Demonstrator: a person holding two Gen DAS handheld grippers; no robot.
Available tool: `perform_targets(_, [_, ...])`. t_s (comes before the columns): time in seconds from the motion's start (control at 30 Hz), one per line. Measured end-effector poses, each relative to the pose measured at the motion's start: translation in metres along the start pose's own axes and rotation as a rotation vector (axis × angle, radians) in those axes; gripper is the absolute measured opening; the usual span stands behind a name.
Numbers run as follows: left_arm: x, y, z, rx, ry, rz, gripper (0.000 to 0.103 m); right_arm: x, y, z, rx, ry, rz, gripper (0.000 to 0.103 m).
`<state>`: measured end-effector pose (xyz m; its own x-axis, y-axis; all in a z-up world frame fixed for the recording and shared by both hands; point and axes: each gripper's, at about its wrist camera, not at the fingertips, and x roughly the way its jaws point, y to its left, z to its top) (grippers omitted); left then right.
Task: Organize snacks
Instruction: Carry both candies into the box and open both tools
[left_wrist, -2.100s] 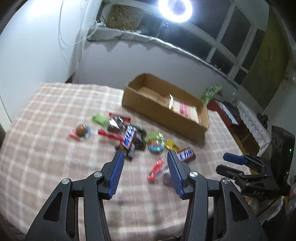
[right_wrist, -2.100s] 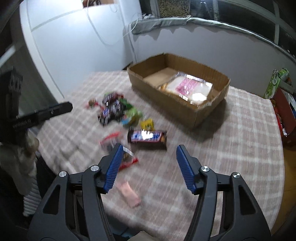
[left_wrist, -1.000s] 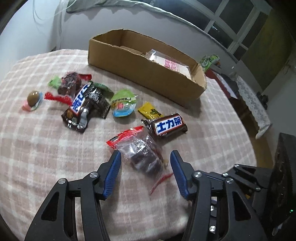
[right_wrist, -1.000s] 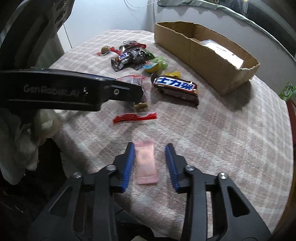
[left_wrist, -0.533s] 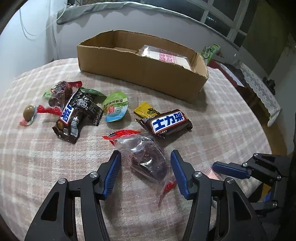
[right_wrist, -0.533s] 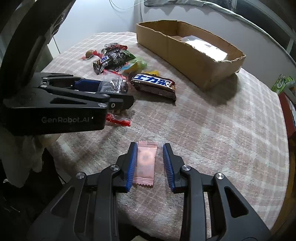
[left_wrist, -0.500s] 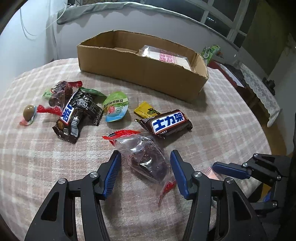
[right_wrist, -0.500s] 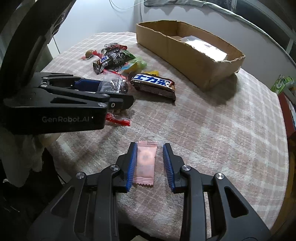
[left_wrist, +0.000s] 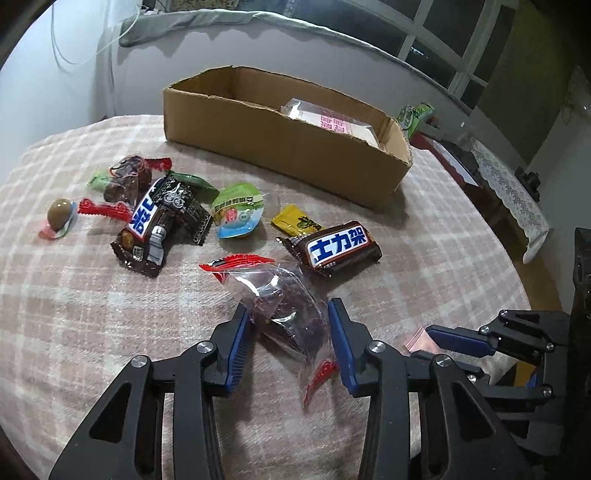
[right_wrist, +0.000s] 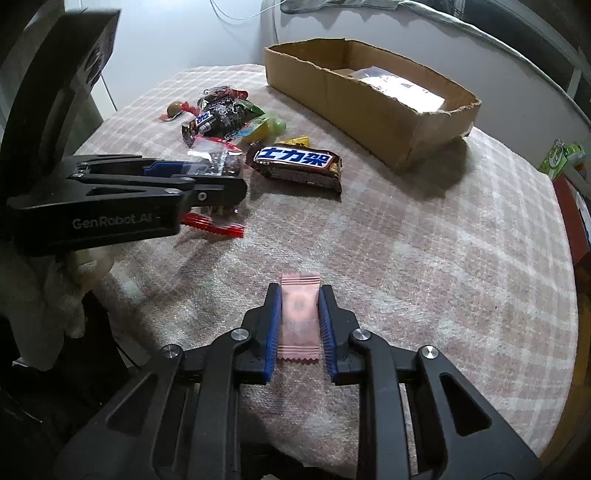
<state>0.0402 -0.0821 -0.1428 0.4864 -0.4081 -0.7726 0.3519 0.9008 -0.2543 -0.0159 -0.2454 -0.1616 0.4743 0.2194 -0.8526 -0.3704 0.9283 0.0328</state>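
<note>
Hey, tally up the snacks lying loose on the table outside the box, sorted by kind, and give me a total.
Snickers bars: 2
Clear bags of dark fruit: 2
Jelly cup: 1
Yellow sachet: 1
Green packets: 2
Black packet: 1
Chocolate ball: 1
Pink sachet: 1
Total: 11

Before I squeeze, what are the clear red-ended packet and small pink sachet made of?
Clear red-ended packet: thin glossy plastic film, apparently; it shows glare, creases and dark contents through it. Small pink sachet: matte, opaque wrapper with crimped ends, plastic or paper-like.
</note>
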Motion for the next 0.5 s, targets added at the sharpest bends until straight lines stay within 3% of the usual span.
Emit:
perform_targets(0.27, [-0.014, 0.005, 0.000, -0.013, -0.023, -0.011, 0.039, -0.005, -0.002, 0.004, 0.029, -0.016, 0.006, 0.021])
perform_targets(0.5, [-0.032, 0.010, 0.019, -0.009, -0.078, -0.017, 0.039, -0.020, -0.007, 0.023, 0.049, -0.069, 0.020, 0.021])
